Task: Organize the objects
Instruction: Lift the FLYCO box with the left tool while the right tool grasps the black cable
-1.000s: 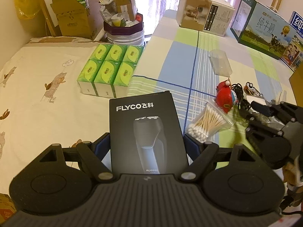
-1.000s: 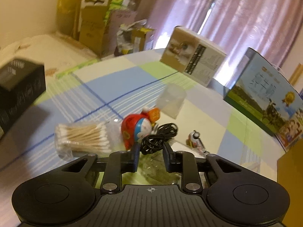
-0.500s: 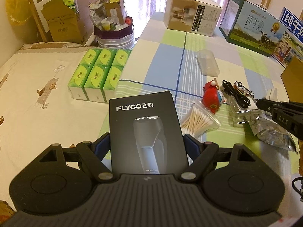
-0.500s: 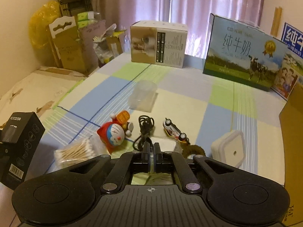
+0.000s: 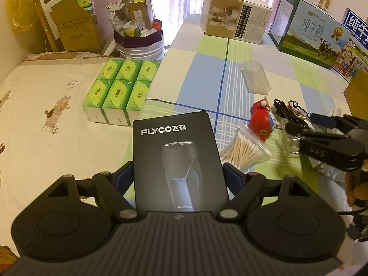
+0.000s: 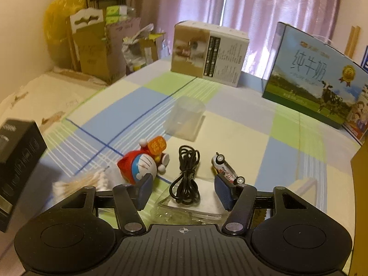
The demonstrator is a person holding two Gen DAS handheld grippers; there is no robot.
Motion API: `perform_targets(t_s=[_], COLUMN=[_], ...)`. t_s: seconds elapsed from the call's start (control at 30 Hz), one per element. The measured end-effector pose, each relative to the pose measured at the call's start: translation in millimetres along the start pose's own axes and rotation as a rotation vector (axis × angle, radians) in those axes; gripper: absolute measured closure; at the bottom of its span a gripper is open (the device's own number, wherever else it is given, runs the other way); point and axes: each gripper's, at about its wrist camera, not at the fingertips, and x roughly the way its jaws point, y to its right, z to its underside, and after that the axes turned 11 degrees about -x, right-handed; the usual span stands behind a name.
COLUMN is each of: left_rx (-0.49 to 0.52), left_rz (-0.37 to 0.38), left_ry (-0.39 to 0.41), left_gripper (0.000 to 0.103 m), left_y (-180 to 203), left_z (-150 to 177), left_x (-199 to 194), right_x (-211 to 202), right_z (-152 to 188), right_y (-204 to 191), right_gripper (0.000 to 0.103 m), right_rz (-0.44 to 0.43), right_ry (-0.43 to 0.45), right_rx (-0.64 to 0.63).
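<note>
Squarely between blue fingers (image 5: 122,176): a matte-black shaver box (image 5: 178,158) marked FLYCO.

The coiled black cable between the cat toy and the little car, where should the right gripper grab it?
Grip the black cable at its pinched waist, coming from above with the open right gripper closing across it. The loops bunch narrowest there, so probably all strands get caught.

matte black ribbed tool (image 6: 184,189) body, round side discs, silver pivot screws, blue finger pads (image 6: 144,191).
</note>
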Motion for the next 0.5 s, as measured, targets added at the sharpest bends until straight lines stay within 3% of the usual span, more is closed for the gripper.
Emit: perform_targets(t_s=[0.17,0.5], left_rx=[0.001,0.017], left_rz=[0.000,0.014], left_ry=[-0.001,0.013], left_gripper=[0.024,0.024], left_y=[1,14], left_z=[-2,-8], left_x=[2,2], right_x=[13,-19], right_z=[5,0], right_y=[1,27], right_gripper=[0.080,0.088], right_rz=[0.014,0.002], right_ry=[-0.019,0.074], right_rx=[-0.026,0.062])
